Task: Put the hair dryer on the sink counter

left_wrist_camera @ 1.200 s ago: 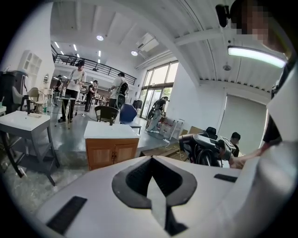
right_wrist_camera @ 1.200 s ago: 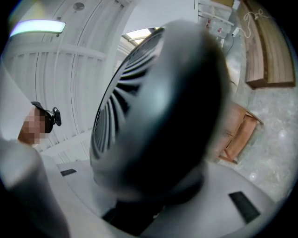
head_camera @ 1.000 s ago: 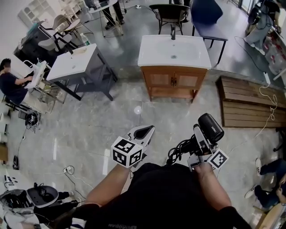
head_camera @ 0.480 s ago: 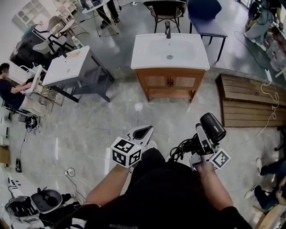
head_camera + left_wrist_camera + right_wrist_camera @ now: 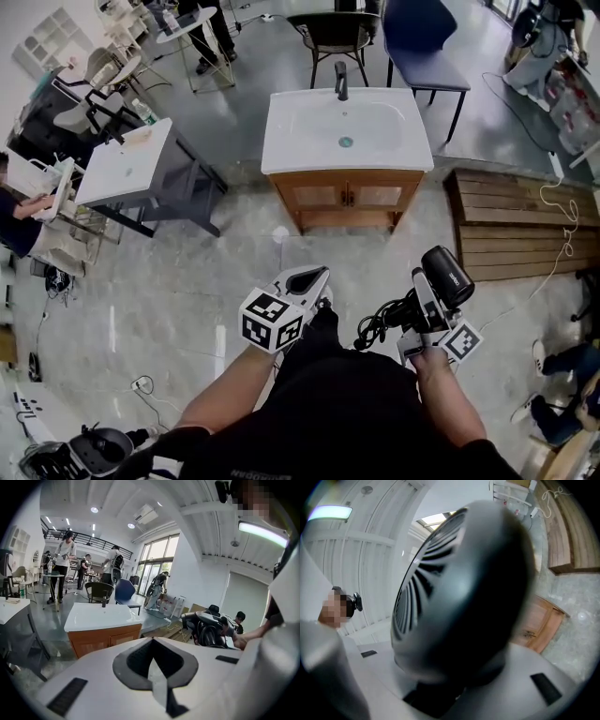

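Observation:
The black hair dryer [image 5: 447, 277] sits upright in my right gripper [image 5: 427, 289], which is shut on its handle; its coiled black cord [image 5: 380, 323] hangs to the left. In the right gripper view the hair dryer's vented head [image 5: 459, 597] fills the picture. The white sink counter [image 5: 281, 141] on a wooden cabinet [image 5: 347, 195] stands ahead across bare floor, well apart from both grippers. My left gripper [image 5: 305, 279] is shut and holds nothing; in its own view the left gripper [image 5: 154, 667] points toward the sink counter [image 5: 101, 616], with the hair dryer [image 5: 206, 627] off to the right.
A second white sink [image 5: 127, 159] on a dark stand is at the left. A wooden slatted platform [image 5: 511, 225] lies right of the cabinet with a white cable [image 5: 562, 211] over it. A black chair [image 5: 336, 28] and a blue chair [image 5: 417, 33] stand behind the counter. People sit at both edges.
The sink counter has slid lower and nearer in the head view as both grippers moved forward toward it. The grip on the hair dryer is unchanged.

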Tool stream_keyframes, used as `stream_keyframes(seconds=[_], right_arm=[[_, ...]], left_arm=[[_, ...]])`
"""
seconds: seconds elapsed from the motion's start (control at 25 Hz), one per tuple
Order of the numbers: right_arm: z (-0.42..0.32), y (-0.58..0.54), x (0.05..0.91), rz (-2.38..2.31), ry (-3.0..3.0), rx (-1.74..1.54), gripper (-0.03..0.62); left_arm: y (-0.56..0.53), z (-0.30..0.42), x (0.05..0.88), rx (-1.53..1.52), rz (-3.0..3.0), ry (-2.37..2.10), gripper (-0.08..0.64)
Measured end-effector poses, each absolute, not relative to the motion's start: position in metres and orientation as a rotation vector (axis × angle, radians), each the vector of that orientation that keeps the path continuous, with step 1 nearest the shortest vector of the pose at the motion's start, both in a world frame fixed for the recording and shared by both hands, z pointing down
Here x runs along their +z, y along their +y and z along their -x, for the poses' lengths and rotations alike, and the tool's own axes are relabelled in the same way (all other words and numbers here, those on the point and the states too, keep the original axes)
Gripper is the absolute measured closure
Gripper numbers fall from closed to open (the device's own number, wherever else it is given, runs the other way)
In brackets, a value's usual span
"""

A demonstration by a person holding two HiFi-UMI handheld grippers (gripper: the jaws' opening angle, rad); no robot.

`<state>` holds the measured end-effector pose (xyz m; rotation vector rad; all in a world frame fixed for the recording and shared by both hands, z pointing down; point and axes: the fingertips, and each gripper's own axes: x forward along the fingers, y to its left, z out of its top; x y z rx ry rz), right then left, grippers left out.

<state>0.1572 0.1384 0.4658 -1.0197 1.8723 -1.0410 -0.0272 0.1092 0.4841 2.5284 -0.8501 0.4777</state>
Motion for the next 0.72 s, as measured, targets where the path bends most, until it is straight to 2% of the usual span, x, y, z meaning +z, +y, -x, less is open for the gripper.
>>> stream_keyframes(seconds=[0.24, 0.72], right_arm=[[-0.164, 0.076, 0.468, 1.072, 1.839, -1.026, 0.423], [-0.127, -0.054, 0.451, 1.137, 1.891, -0.966, 0.423]], left_arm=[[0.035, 0.026, 0.479, 0.467, -2.551, -0.824, 0.56], [-0.097, 0.052, 0.469, 0.468, -2.623, -0.746, 0.56]])
